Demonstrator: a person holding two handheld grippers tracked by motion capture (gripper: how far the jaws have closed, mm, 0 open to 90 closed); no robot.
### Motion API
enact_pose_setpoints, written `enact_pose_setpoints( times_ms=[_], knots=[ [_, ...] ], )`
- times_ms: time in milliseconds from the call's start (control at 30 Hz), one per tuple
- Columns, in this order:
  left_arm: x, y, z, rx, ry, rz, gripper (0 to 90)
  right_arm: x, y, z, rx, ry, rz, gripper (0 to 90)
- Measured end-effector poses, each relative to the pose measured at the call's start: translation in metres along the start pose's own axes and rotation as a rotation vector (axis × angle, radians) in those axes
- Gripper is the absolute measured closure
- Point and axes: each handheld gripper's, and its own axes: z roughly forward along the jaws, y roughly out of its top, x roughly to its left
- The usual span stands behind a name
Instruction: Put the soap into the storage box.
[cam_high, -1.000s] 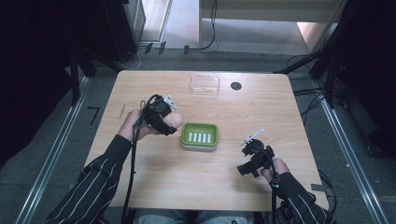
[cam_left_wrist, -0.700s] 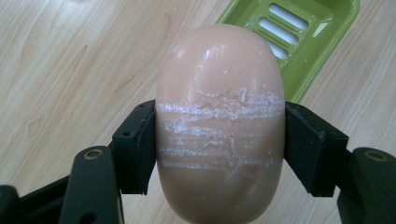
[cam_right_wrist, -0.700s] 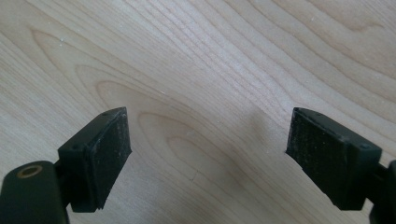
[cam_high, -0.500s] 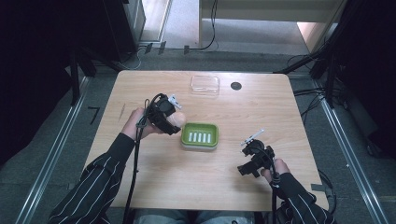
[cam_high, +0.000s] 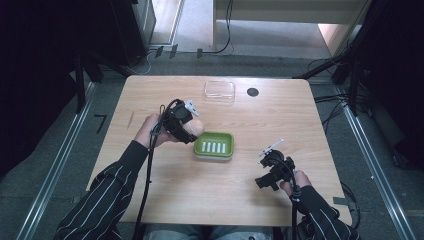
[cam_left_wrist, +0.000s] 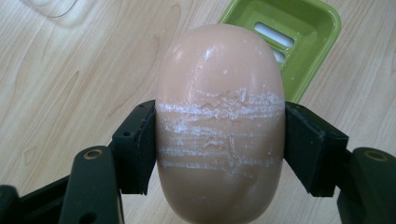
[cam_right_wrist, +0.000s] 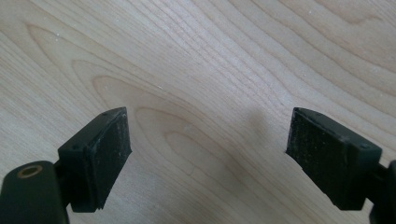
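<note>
Gripping soap (cam_left_wrist: 219, 126) — left gripper (cam_left_wrist: 219, 144) (beside dish (cam_left_wrist: 299, 32))

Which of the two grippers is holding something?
The left gripper: its jaws clamp a peach bar of soap beside the green soap dish. The right gripper is open over bare table.

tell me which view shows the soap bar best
The left gripper view: the peach soap bar is close up, clamped between the left gripper's jaws, scrape marks visible. In the high view it is a small patch.
</note>
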Motion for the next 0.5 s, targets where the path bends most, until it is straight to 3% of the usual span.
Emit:
enact_pose_setpoints(
  times_ms=[500],
  knots=[
    [-0.0048,0.0104,0.0048,-0.007,-0.013,0.034,33.6,-0.0006,-0.0013,-0.0002,-0.001,0.000,0.015,14.1]
  ],
)
